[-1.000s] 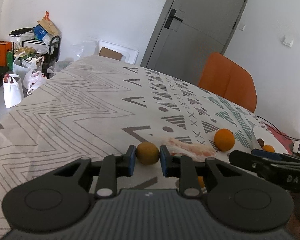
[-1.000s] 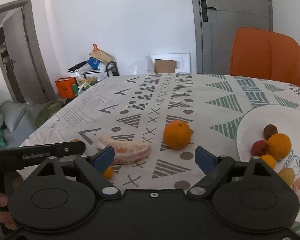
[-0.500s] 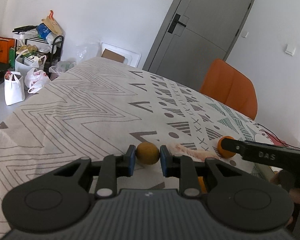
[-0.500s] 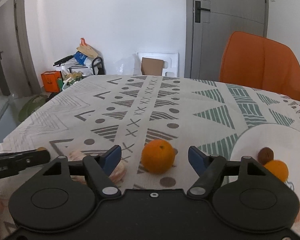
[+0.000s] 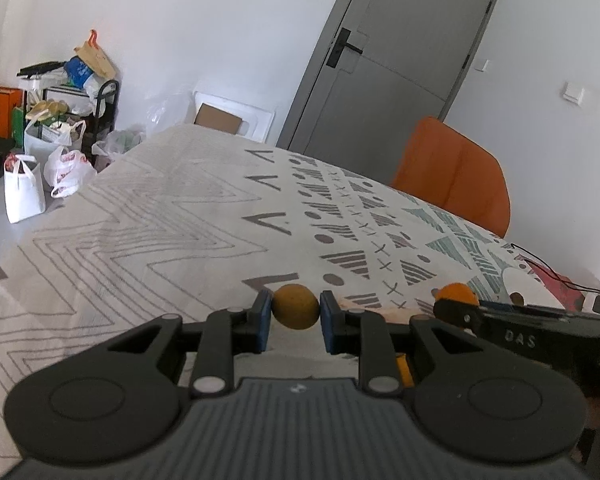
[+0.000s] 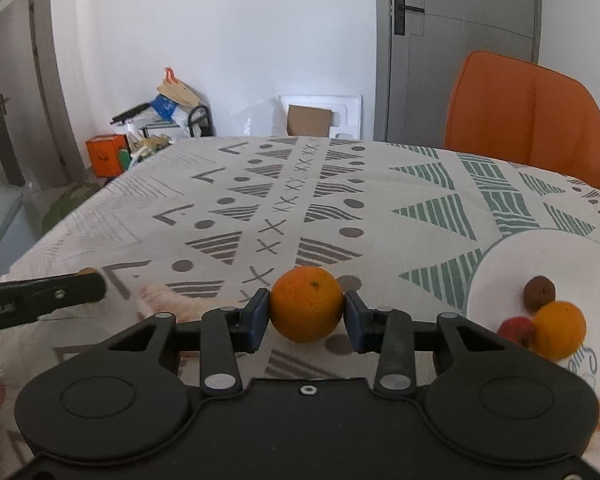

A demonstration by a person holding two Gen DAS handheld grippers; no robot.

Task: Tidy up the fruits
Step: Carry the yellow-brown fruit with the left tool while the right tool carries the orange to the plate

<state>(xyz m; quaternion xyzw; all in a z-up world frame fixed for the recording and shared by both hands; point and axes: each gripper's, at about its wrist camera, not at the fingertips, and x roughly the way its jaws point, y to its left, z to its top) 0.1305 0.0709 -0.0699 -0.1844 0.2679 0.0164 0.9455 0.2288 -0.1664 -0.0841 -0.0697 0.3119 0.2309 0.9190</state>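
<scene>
My left gripper (image 5: 295,314) is shut on a small yellow-brown round fruit (image 5: 295,307), held just above the patterned tablecloth. My right gripper (image 6: 306,312) is shut on an orange (image 6: 306,303); its blue pads touch both sides. That orange also shows in the left wrist view (image 5: 456,293), behind the right gripper's finger. A pale peeled citrus piece (image 6: 162,300) lies on the cloth between the two grippers. A white plate (image 6: 548,252) at the right holds a brown fruit (image 6: 539,293), a red fruit (image 6: 516,330) and another orange (image 6: 559,330).
An orange chair (image 6: 528,116) stands at the table's far side. A grey door (image 5: 384,68) is behind it. Bags and a rack (image 5: 56,120) crowd the floor at the left. A small yellow fruit (image 5: 404,368) lies under my left gripper.
My right gripper moved forward and closed on the orange, which was lying free before. My left gripper kept its hold on the yellow-brown fruit and lifted slightly.
</scene>
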